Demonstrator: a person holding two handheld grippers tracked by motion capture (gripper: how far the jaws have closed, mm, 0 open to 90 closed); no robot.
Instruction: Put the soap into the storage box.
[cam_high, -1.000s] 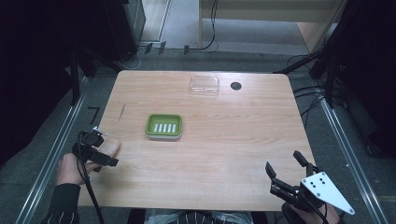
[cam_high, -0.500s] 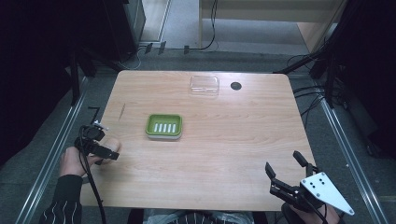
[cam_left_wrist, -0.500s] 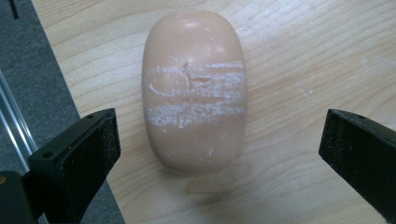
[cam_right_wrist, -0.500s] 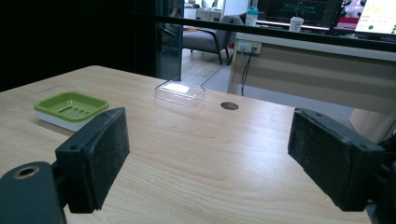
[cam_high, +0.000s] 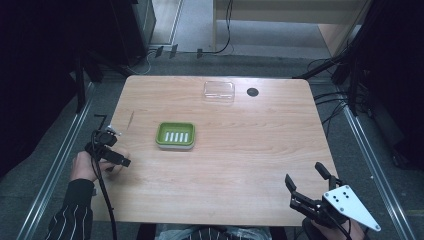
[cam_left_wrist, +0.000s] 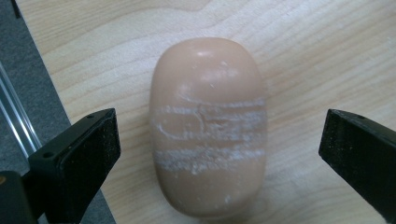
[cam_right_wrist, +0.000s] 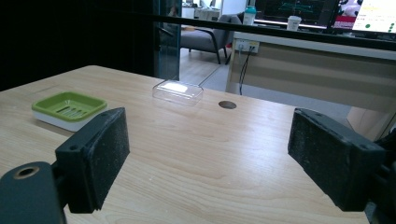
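Basically the left gripper (cam_left_wrist: 215, 154) was already lined up on the soap (cam_left_wrist: 208, 126). Its jaws stood wide apart, one each side of the bar, neither touching it. The soap lay flat on the table (cam_high: 240, 165) near the left edge, close to the person's side. Its long axis ran along the gripper's line of sight, so the jaws faced the two long flanks and would close across the narrow width. Good orientation for a pinch, I'd judge, no wrist turn needed.

From the high view the left gripper (cam_high: 107, 150) sat low over that spot, with the green dish (cam_high: 175, 135) just to its right and further in. The right gripper (cam_high: 305, 192) hung at the near right corner, jaws open on nothing, well apart from the soap. Left hand was clearly the nearer one.
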